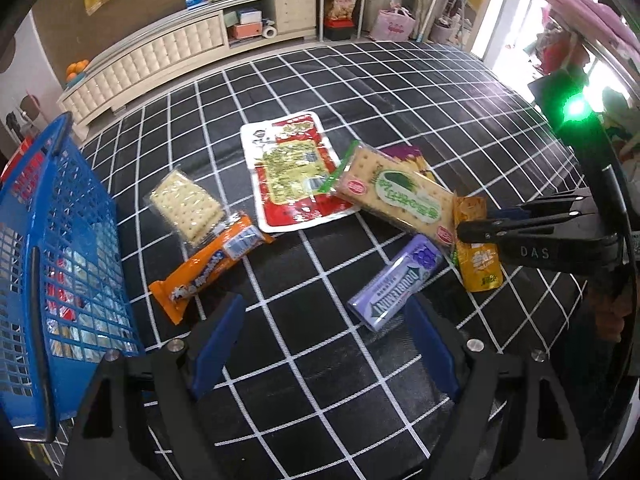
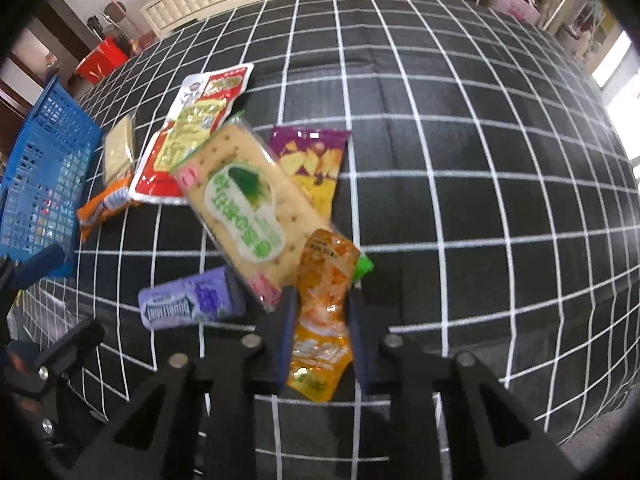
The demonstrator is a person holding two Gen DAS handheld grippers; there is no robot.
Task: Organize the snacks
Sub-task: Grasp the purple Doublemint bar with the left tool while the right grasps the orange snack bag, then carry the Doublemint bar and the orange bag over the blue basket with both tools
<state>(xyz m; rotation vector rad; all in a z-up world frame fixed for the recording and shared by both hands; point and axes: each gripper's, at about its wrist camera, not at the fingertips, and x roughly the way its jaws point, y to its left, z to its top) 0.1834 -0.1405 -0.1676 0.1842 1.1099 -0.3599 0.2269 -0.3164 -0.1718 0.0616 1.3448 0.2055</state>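
Observation:
Snacks lie on a black grid cloth (image 1: 360,92). My right gripper (image 2: 322,316) is closed on an orange-yellow pouch (image 2: 324,320), which also shows in the left wrist view (image 1: 478,256). My left gripper (image 1: 324,344) is open and empty above the cloth, near a purple gum pack (image 1: 394,284), (image 2: 192,300). A long cracker pack (image 1: 396,196), (image 2: 244,200) overlaps a red-yellow bag (image 1: 292,172), (image 2: 192,132) and a purple chip bag (image 2: 312,164). An orange wafer bar (image 1: 212,260) and a clear cracker pack (image 1: 186,206) lie to the left.
A blue plastic basket (image 1: 60,256), (image 2: 48,168) holding a few wrapped items stands at the cloth's left edge. A cream cabinet (image 1: 160,52) and cluttered shelves line the far wall. The right gripper's body (image 1: 552,236) reaches in from the right.

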